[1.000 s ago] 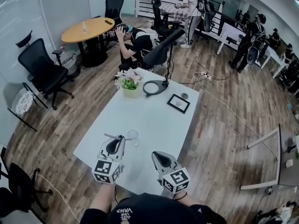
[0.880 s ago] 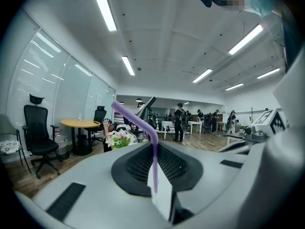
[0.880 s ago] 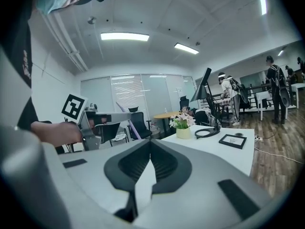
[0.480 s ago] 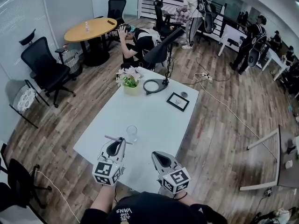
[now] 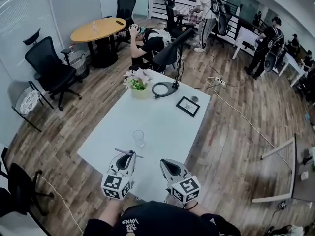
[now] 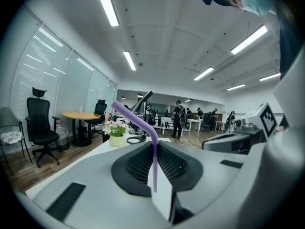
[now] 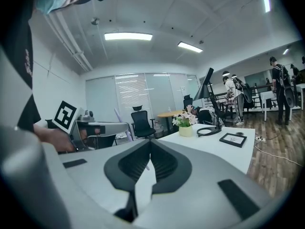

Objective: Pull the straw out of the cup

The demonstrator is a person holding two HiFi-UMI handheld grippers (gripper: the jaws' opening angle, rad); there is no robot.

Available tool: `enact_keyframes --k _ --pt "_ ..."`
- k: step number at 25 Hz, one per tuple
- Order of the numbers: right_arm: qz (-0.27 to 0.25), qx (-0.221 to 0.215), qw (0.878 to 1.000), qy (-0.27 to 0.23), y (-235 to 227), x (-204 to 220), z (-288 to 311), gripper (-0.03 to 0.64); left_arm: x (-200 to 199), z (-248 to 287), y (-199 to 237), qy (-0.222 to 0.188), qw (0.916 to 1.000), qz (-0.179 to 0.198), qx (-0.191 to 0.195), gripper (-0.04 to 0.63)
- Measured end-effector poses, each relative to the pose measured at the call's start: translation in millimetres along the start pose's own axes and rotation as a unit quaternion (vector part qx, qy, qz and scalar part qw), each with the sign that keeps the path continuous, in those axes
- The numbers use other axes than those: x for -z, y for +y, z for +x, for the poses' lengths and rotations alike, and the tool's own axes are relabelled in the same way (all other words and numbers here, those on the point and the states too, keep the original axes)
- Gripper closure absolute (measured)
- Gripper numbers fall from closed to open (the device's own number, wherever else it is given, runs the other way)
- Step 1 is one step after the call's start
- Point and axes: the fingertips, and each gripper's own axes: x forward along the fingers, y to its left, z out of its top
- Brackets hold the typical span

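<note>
White, smooth tabletop (image 5: 167,117) over wood-plank floor (image 5: 236,132). My left gripper (image 5: 129,155) pinches the bent purple plastic straw (image 5: 120,151), out of the clear cup (image 5: 139,137) at its one o'clock. My right gripper (image 5: 165,162) is closed and empty.

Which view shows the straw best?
Left gripper view: the straw fills the middle, pinched in the left tool, bent top clear. Head view shows it as a small purple line near the cup. Right gripper view gives only a faint sliver.

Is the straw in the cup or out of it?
Out: the left hand-held gripper pinches the purple straw, apart from the cup standing beyond it.
</note>
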Motion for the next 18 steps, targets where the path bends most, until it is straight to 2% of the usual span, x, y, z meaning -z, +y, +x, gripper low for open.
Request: enact_keyframes --k 10,18 --pt "-0.002 -0.016 1.000 0.000 4 0 5 0.600 21 -13 -12 0.018 0.9998 -0.013 -0.003 0.561" --pt "-0.001 -0.020 1.000 0.000 8 2 8 0.600 28 -20 -27 0.019 0.9995 -0.021 0.011 0.561"
